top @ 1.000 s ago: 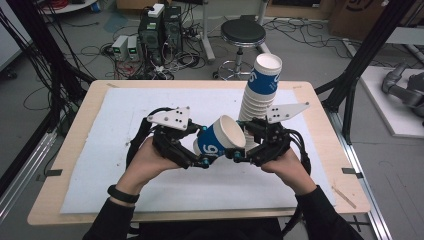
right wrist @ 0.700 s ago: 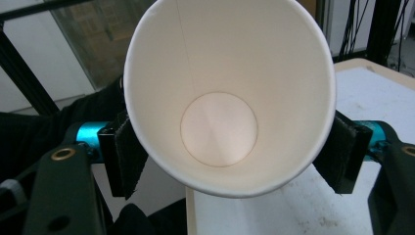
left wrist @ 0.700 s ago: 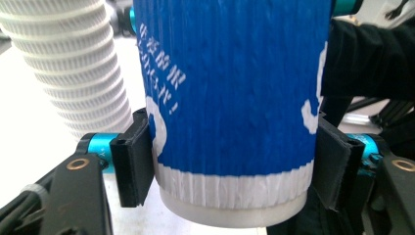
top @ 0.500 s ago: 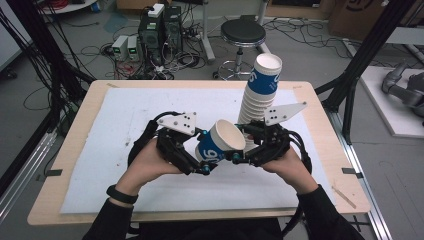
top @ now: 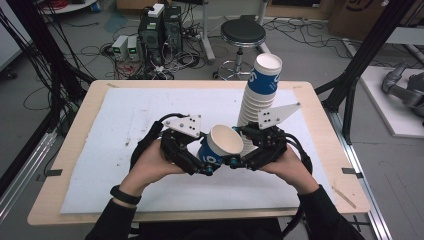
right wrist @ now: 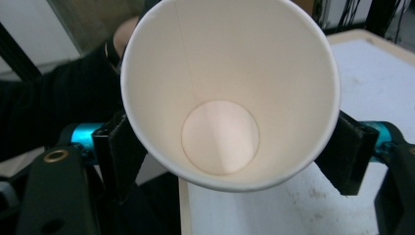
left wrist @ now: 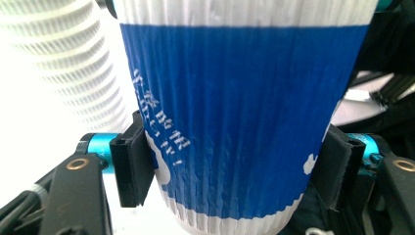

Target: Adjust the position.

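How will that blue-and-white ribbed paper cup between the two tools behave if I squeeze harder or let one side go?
The blue-and-white ribbed paper cup is empty with thin walls, so it is probably light and would crush under a hard squeeze. Its ribbed sleeve likely gives the left tool decent friction. Tapered and round, it would probably roll in an arc if dropped on the white table mat.

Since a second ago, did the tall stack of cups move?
No. The tall cup stack stands at the same spot by the table's far edge in the high view; the tilted blue cup barely shifted.
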